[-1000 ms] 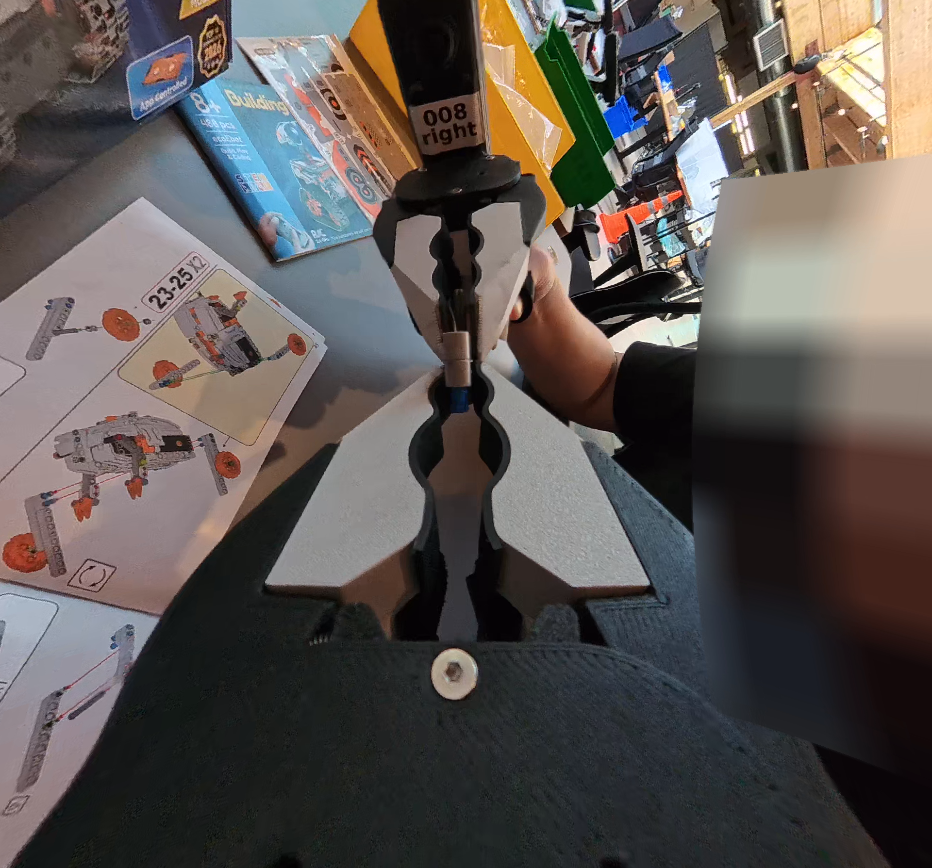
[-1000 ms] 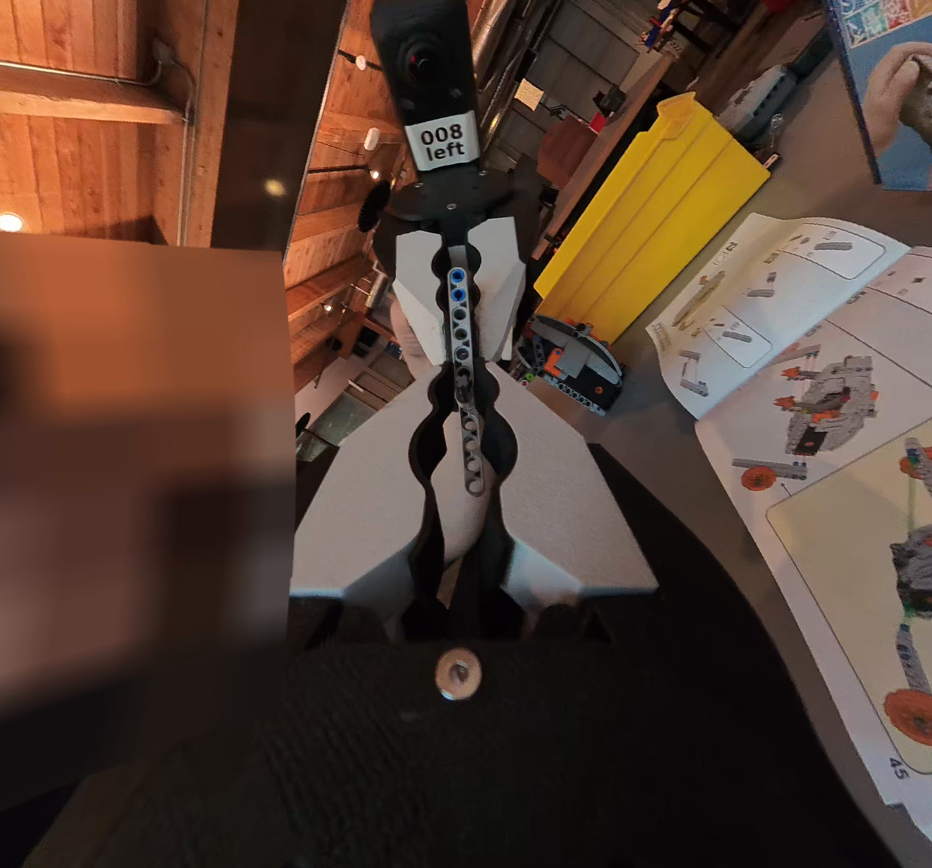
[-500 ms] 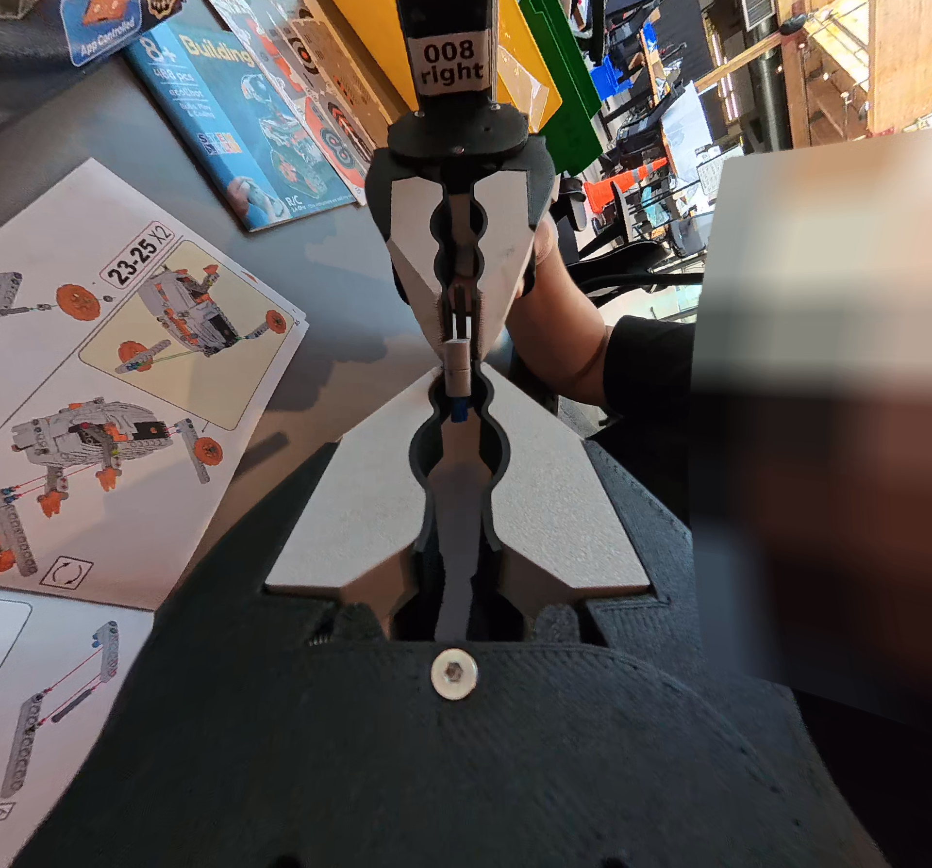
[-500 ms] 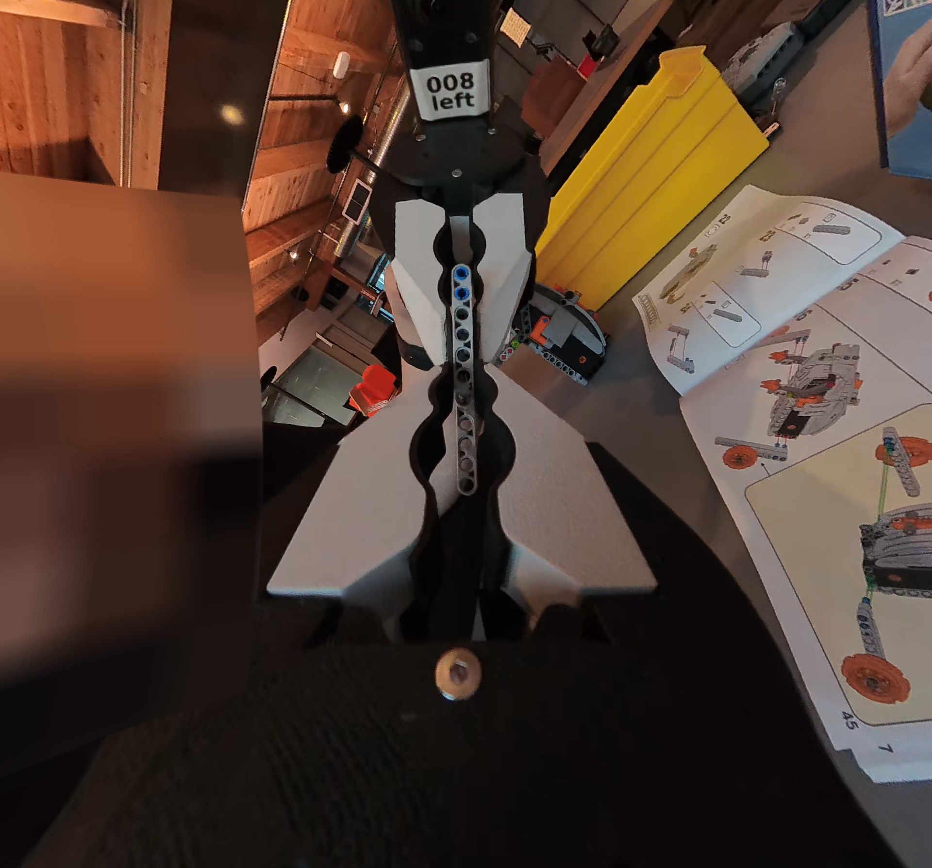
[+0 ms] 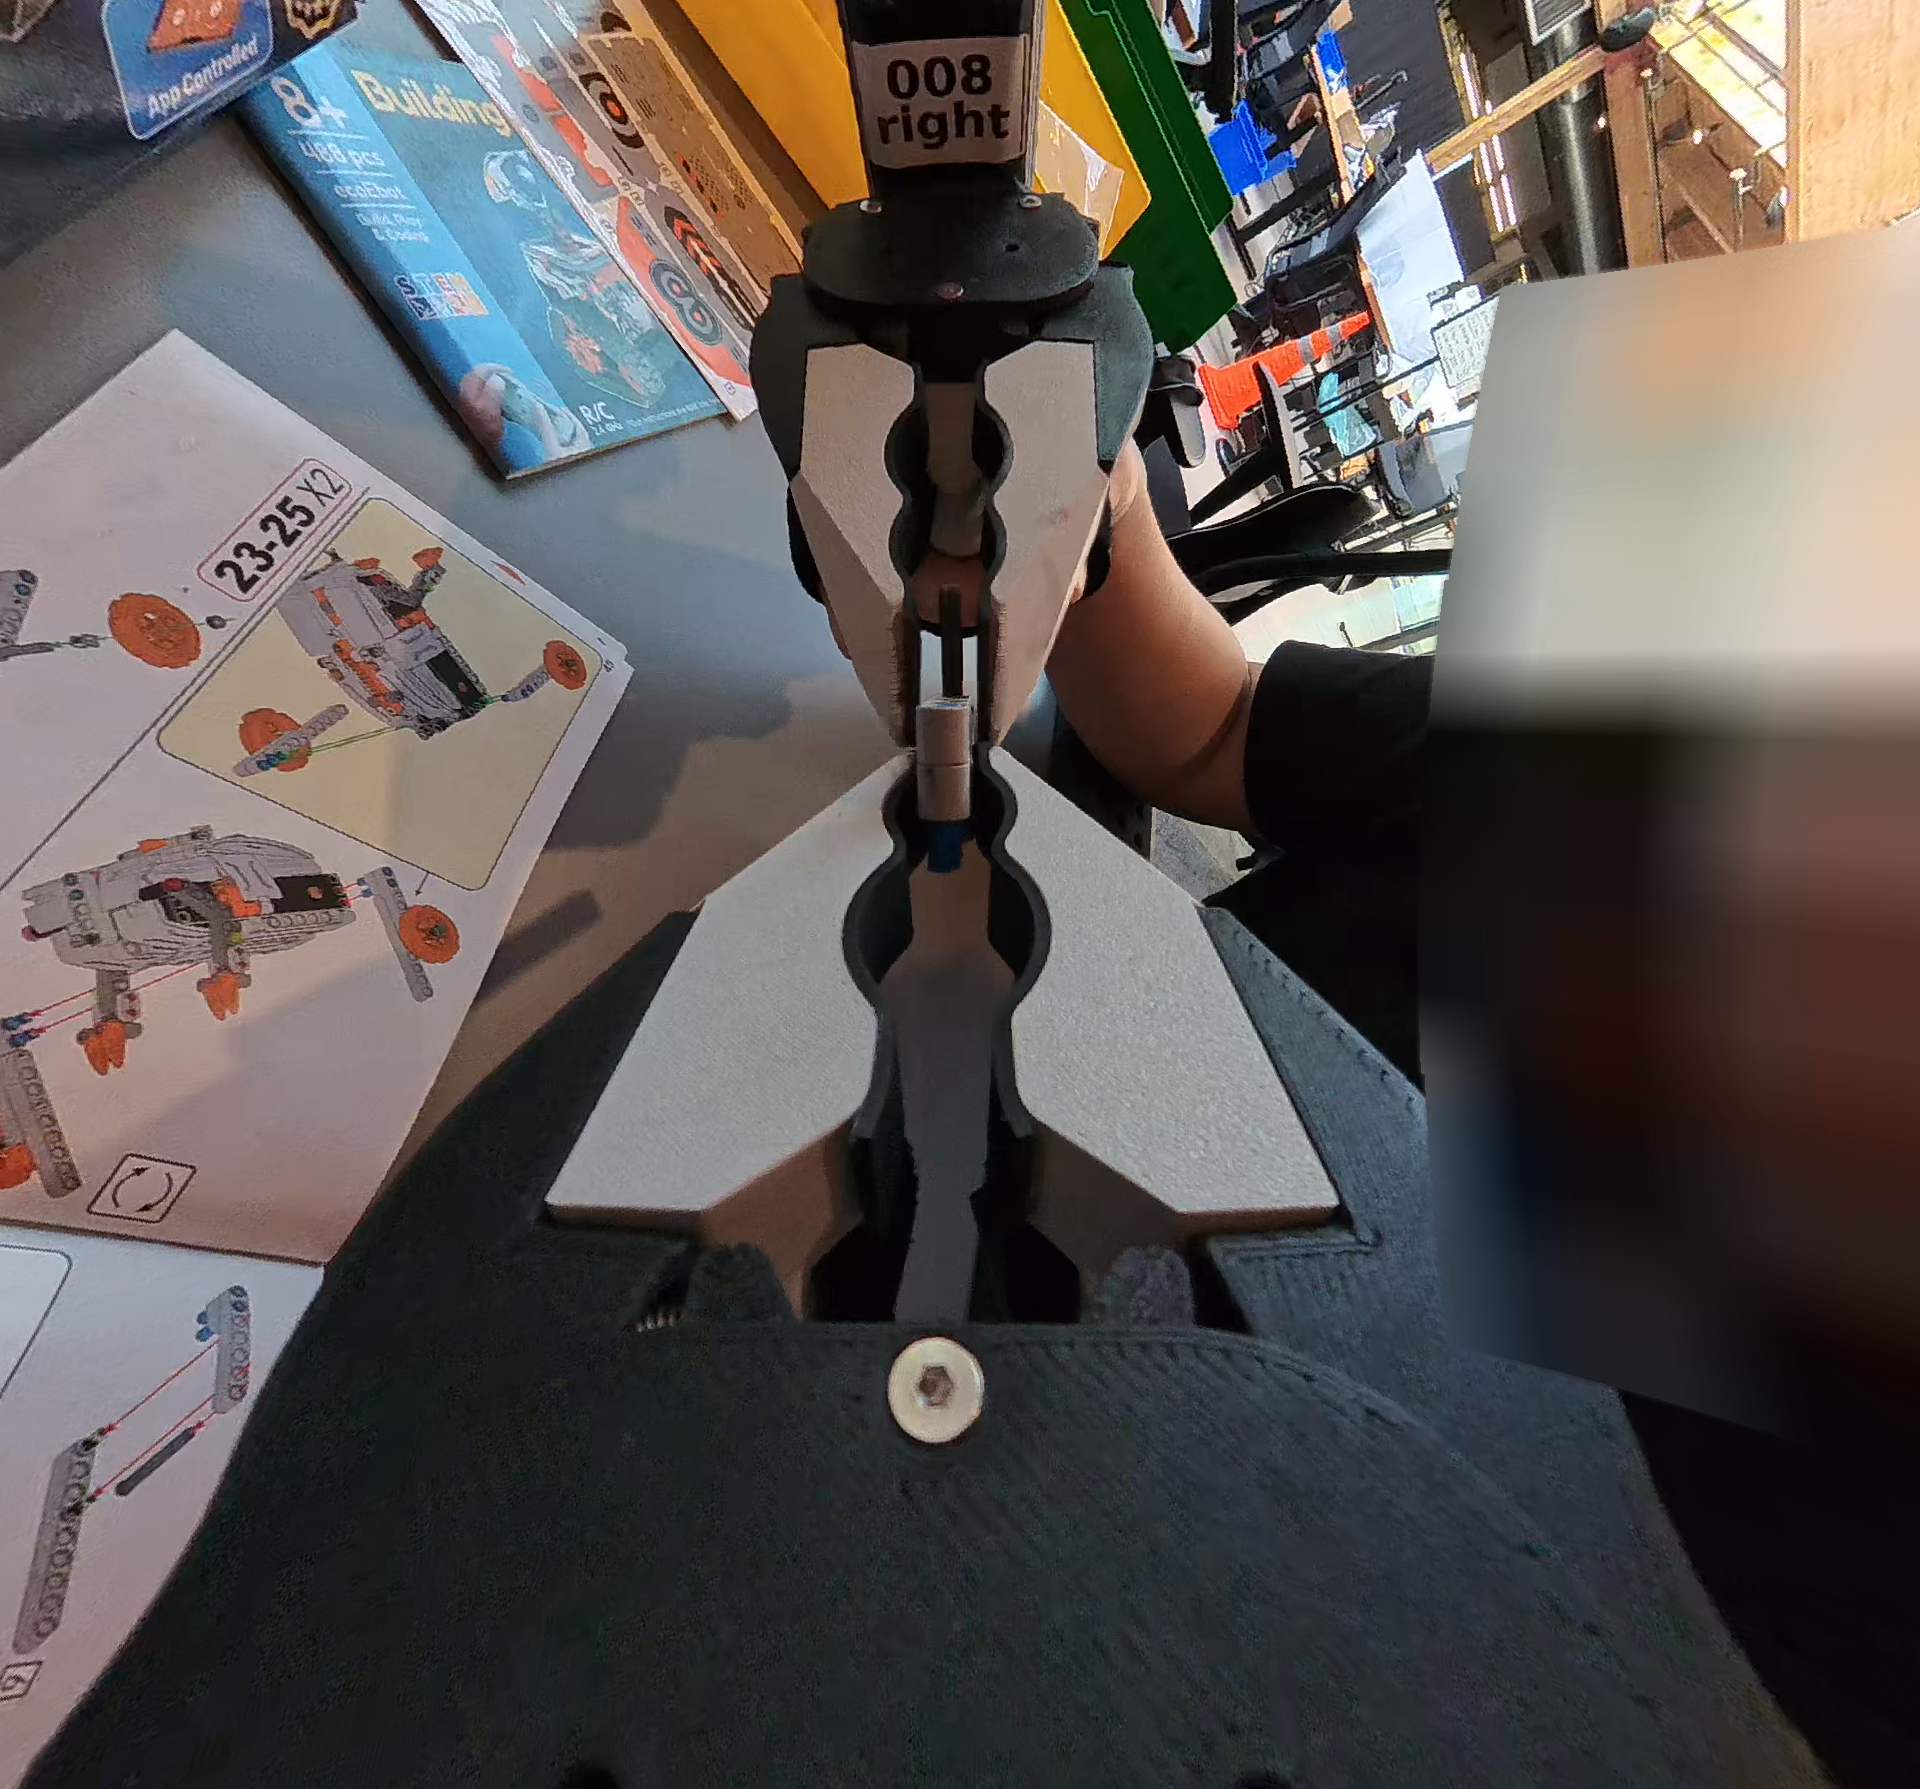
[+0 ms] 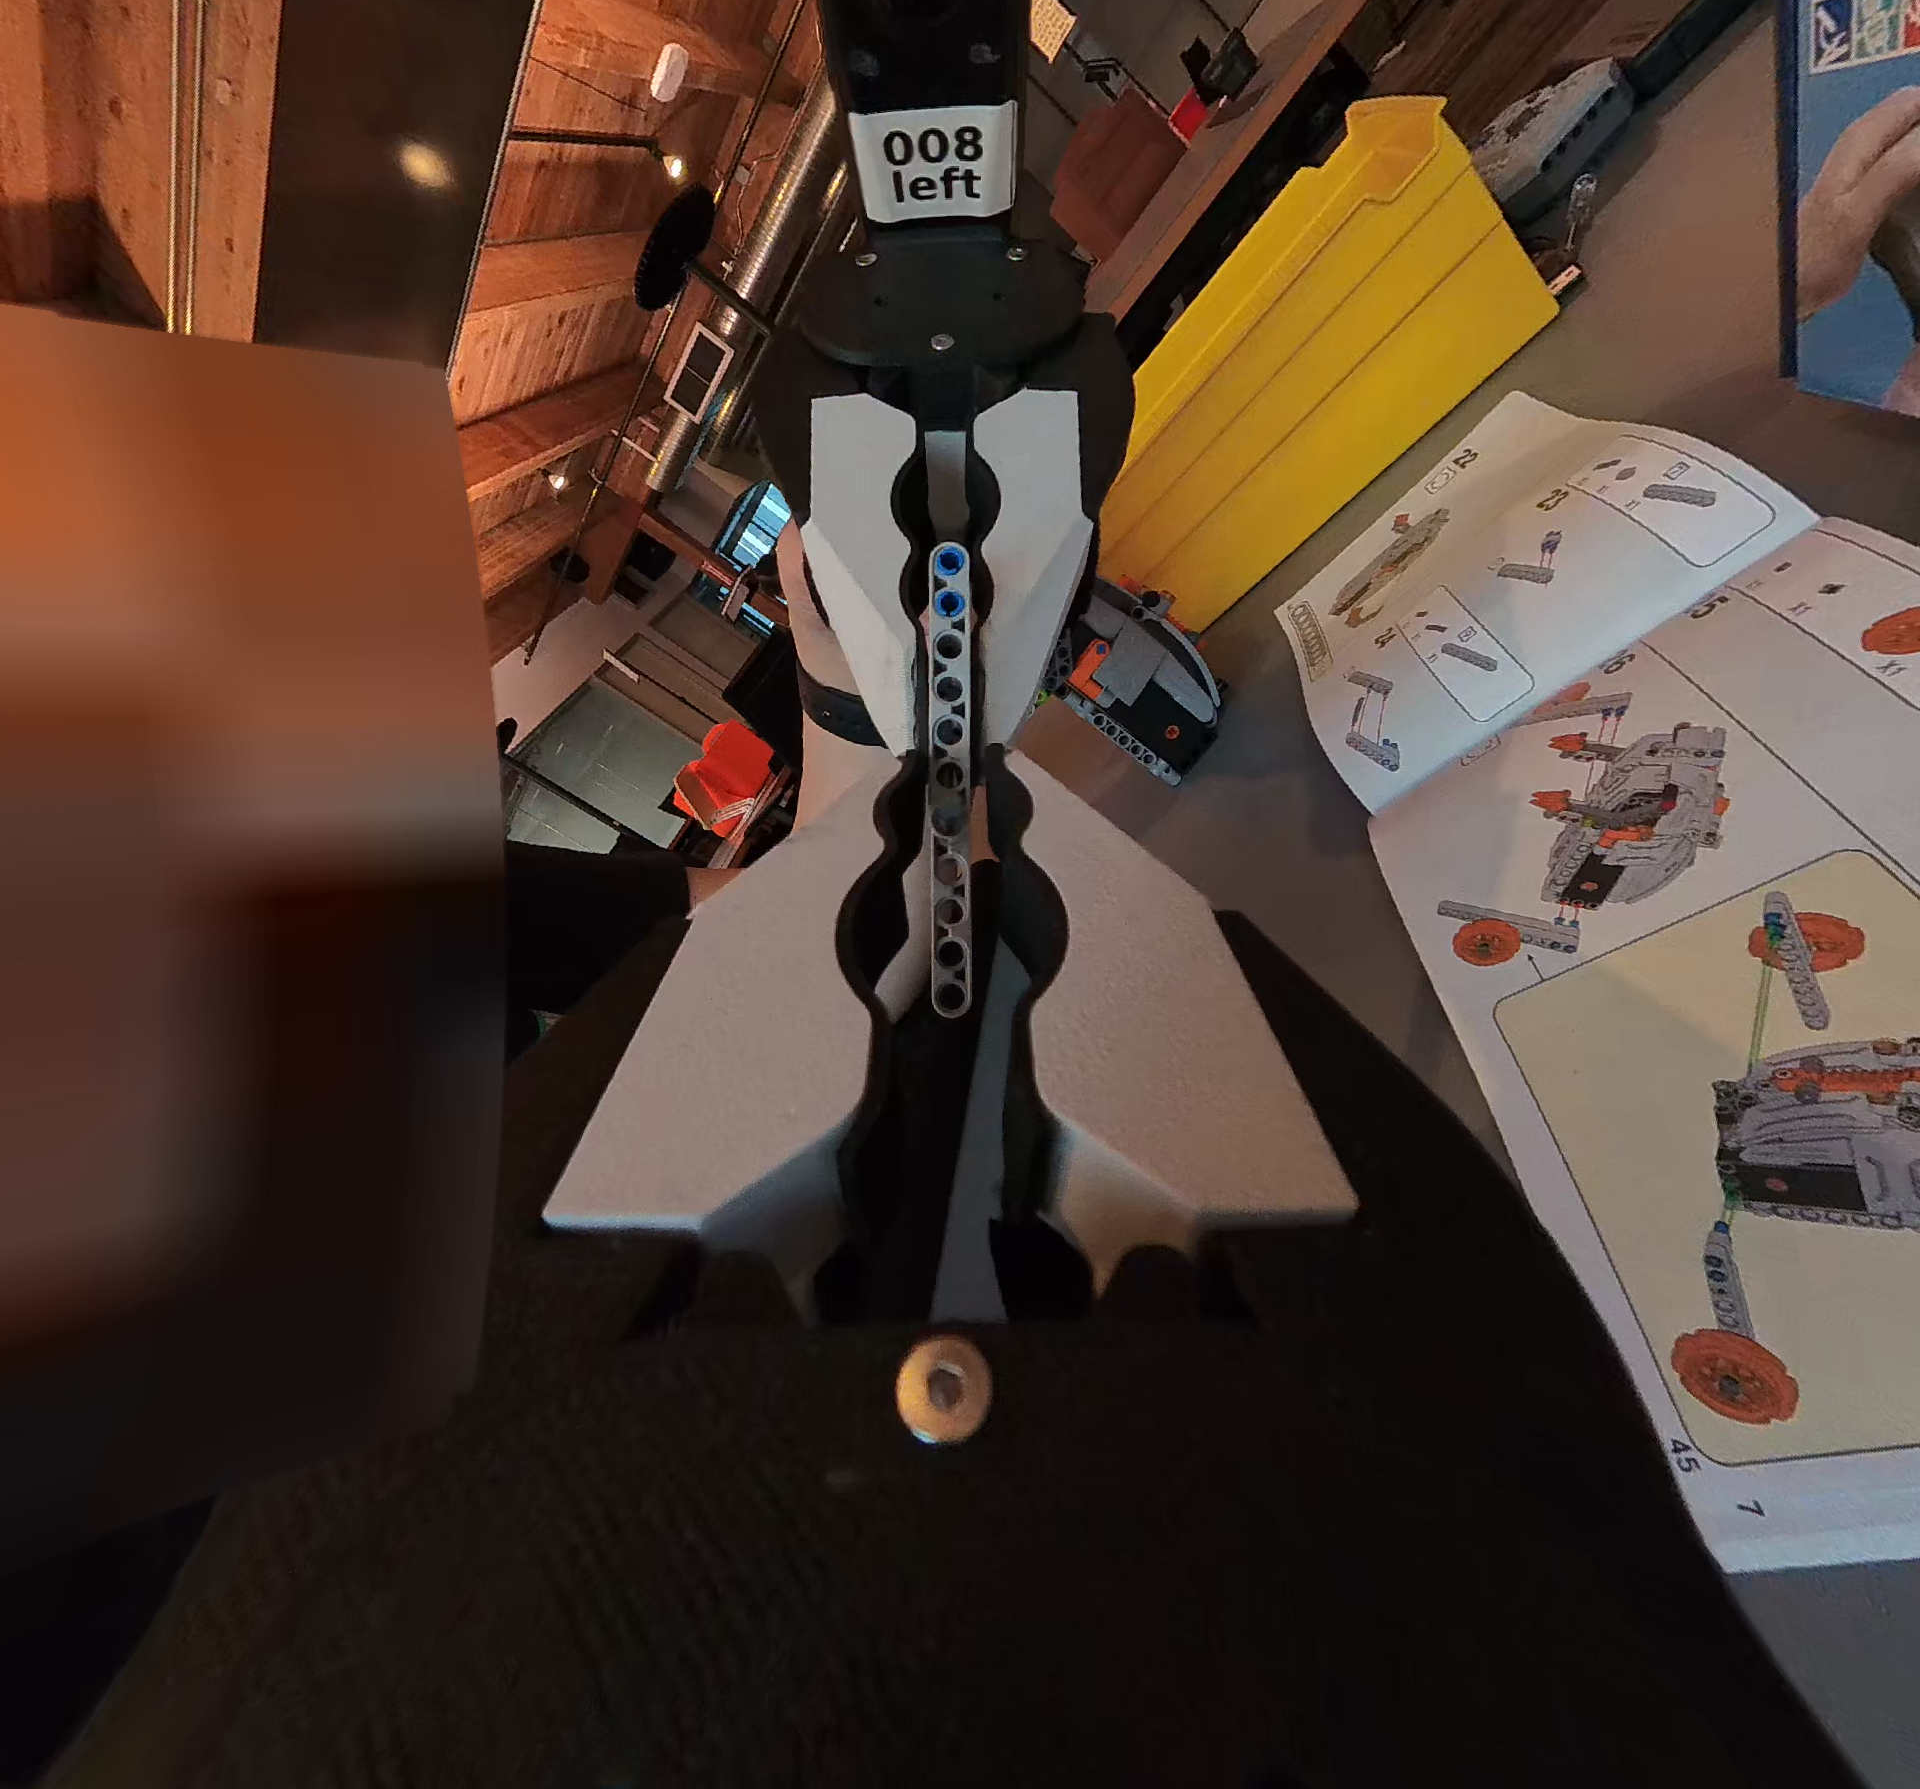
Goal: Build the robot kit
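Left gripper (image 5: 940,783) and right gripper (image 6: 951,804) meet tip to tip at frame centre; both jaws narrow, clamping 1 grey holed beam (image 6: 949,783); instruction sheets (image 5: 312,752) at left.

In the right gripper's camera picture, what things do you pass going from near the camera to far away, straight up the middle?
Right gripper → grey beam with holes held in it → left gripper facing it, also pinching the beam → wooden ceiling far behind.

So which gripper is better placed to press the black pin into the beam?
Probably the right gripper: it pinches the black pin against the grey beam, which the left gripper grips.
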